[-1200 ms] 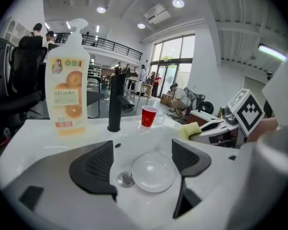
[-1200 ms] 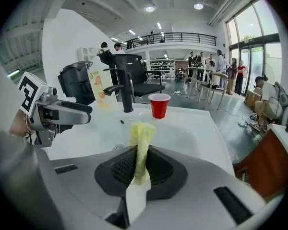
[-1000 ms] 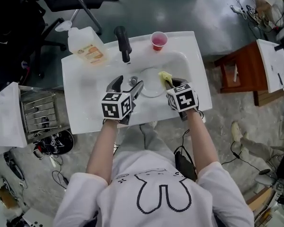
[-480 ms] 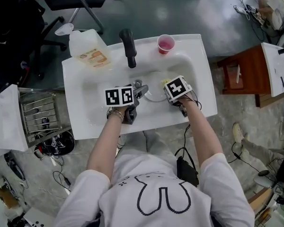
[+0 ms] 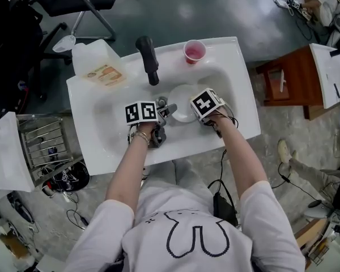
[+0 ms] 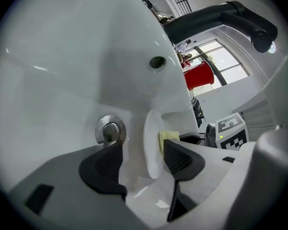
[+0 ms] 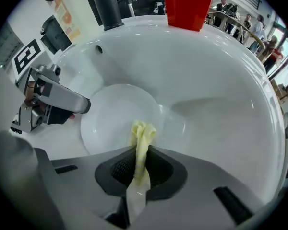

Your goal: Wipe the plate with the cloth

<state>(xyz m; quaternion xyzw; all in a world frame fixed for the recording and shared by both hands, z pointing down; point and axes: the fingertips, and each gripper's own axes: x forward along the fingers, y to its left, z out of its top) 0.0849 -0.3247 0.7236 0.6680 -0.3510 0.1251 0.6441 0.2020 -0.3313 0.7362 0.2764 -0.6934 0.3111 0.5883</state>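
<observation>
The plate [image 7: 116,113] is round, white and glossy. It lies in the smooth white ceramic sink [image 5: 96,118], just beside the round metal drain [image 6: 109,130]. The cloth [image 7: 142,137] is soft, pale yellow and bunched into a twisted strip, and its crumpled end sits over the plate's near edge. The right tongs [image 7: 137,164] are clamped on the cloth between ribbed dark pads. The left tongs [image 6: 140,151] have just been closing but remain apart, with the plate's rim between them: one pad near its face, the other clear. Behind stand a matte black faucet [image 5: 148,58] and a red cup [image 5: 194,51] on the sink's rim.
</observation>
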